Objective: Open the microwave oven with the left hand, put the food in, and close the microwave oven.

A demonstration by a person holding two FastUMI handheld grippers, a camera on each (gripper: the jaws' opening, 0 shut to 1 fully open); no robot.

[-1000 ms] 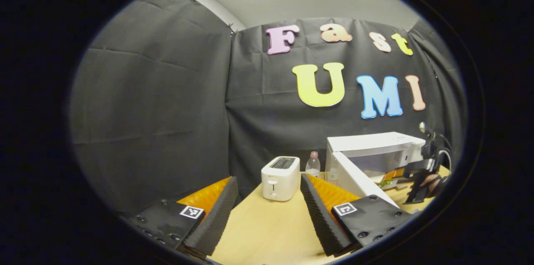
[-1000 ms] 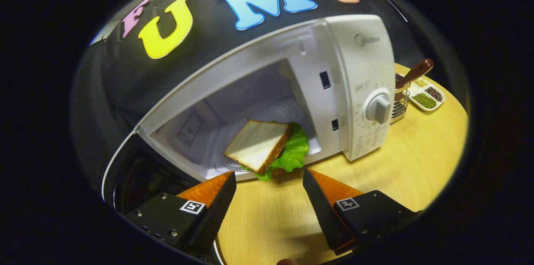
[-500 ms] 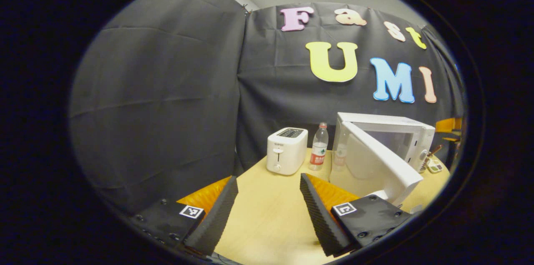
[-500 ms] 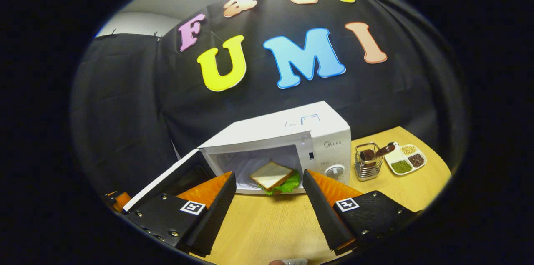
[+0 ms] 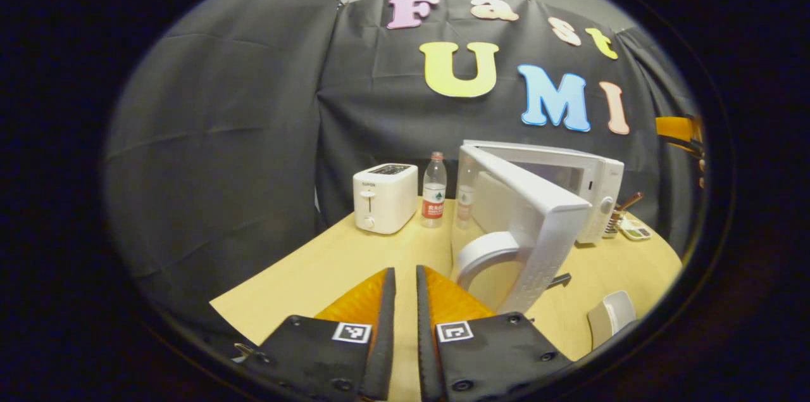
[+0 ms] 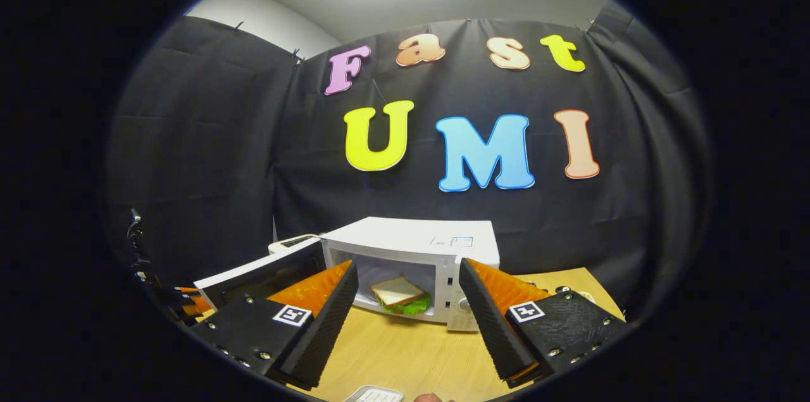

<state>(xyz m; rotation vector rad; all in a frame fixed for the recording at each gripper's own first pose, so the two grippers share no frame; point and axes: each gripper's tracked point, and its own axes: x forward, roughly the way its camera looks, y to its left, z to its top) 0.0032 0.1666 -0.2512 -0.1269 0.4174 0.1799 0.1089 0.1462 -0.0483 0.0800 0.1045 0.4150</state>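
Closing stage: the door swing is judged to be the step in hand.
Left tongs (image 5: 405, 326): clenched almost fully, only a thin slit left between the fingers, nothing held; they are poised above the counter (image 5: 329, 269), just short of the door.
Right tongs (image 6: 408, 320): spread wide and empty, drawn well back from the oven mouth.
Door (image 5: 531, 225): stood ajar just ahead and to the right of the left tongs, its curved handle (image 5: 484, 250) facing them; contact is not yet made.
Microwave oven (image 6: 411, 244): seen beyond the right tongs, framed between their fingers, cavity exposed.
Sandwich (image 6: 397, 295): laid inside the cavity, bread over green lettuce.
Done: opening and loading are judged complete.
Left: the door is to be pushed shut and latched.
Farther off: a toaster (image 5: 385, 197) and a water bottle (image 5: 433, 190) are stood ahead of the left tongs, near the back wall.
Hard to make out: the small items to the right of the oven are too small to identify; a white object at the lower rim of the right gripper view is cut off.
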